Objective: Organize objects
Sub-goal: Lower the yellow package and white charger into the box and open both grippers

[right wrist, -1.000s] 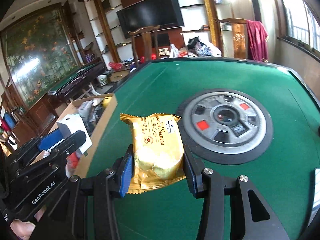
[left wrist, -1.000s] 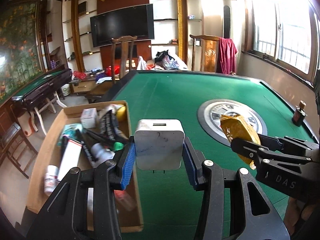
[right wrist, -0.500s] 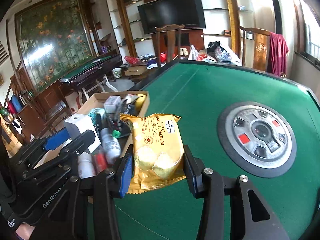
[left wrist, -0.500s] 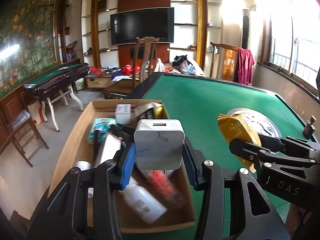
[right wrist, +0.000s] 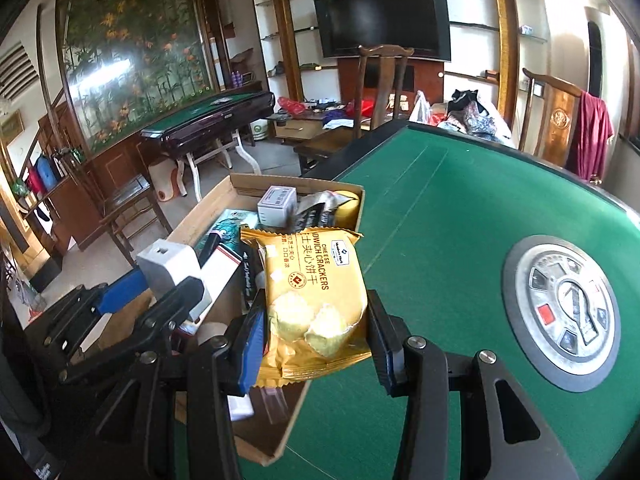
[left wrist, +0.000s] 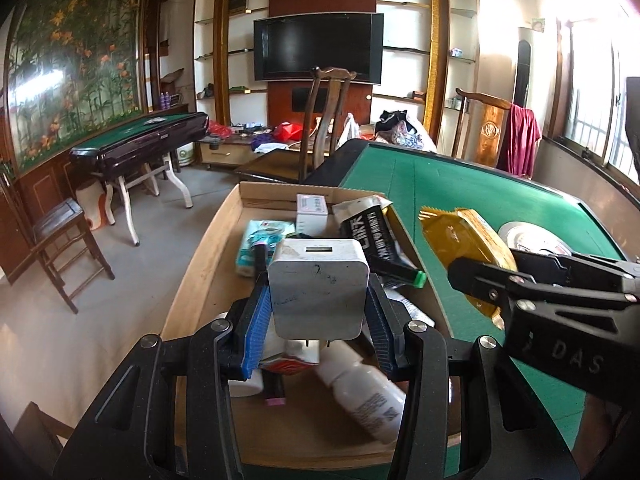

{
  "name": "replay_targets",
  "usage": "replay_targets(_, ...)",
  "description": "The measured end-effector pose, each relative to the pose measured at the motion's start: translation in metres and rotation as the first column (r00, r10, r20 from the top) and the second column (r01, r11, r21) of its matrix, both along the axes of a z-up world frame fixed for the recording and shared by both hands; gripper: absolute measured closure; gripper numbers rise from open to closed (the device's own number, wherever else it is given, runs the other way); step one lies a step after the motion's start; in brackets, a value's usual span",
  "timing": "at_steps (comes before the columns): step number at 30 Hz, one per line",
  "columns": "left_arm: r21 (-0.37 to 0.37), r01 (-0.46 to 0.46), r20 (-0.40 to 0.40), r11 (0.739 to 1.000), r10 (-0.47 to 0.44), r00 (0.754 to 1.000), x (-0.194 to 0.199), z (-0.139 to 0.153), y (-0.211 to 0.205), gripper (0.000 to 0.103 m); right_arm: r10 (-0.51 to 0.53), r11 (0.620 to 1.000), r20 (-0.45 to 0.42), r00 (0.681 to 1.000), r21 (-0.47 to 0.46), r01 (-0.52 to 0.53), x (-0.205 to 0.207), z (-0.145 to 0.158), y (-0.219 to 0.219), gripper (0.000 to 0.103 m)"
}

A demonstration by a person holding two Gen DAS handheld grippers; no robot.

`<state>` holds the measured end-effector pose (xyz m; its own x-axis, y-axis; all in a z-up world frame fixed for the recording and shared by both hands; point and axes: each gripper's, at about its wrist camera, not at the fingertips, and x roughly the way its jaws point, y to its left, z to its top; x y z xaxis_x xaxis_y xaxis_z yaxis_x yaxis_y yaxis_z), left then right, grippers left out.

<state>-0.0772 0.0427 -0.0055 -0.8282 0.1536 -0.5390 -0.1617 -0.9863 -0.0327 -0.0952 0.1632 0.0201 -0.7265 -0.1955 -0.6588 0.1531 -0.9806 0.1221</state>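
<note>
1. The left gripper [left wrist: 319,318] is closed on a white charger [left wrist: 318,289]; both blue pads press its sides.
2. The charger is held in the air above the cardboard box [left wrist: 200,264], with its two prongs pointing down.
3. The right gripper [right wrist: 316,346] is closed on a yellow cracker pack [right wrist: 316,300], which stands upright between the pads.
4. The pack hangs over the right edge of the box, partly over the green counter [right wrist: 440,220].
5. The box sits at the left edge of the counter and is full of things: a white bottle [left wrist: 366,396] lying on its side, a small white carton [left wrist: 312,212] near the far wall, a black pouch [left wrist: 370,232] and a blue-green packet [left wrist: 260,240].
6. A round silver plate [right wrist: 560,312] is set in the middle of the counter, well apart from the box.
7. In the left wrist view the right gripper [left wrist: 476,276] is just beside the charger, to its right.
</note>
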Motion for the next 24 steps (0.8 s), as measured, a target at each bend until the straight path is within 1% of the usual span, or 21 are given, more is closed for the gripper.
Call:
replay_targets(12,0.018,-0.011,0.022,1.000,0.010,1.000,-0.007,-0.010,-0.016,0.058,0.017,1.000,0.043,0.999,0.001,-0.017,-0.039,-0.010,-0.016,0.057)
replay_targets(17,0.042,0.003,0.055,0.999,-0.006,0.998,-0.010,-0.017,-0.022,0.058,0.023,0.999,0.060,0.998,0.038,-0.026,-0.057,-0.016,-0.028,0.057)
replay_targets(22,0.053,0.010,0.056,0.999,-0.013,0.998,-0.010,-0.016,-0.022,0.058,0.032,0.996,0.087,0.996,0.080,-0.039,-0.074,-0.029,-0.042,0.057)
replay_targets(24,0.049,0.011,0.056,0.999,-0.013,0.998,-0.010,-0.016,-0.021,0.058,0.033,0.996,0.095,0.995,0.077,-0.040,-0.079,-0.033,-0.046,0.057)
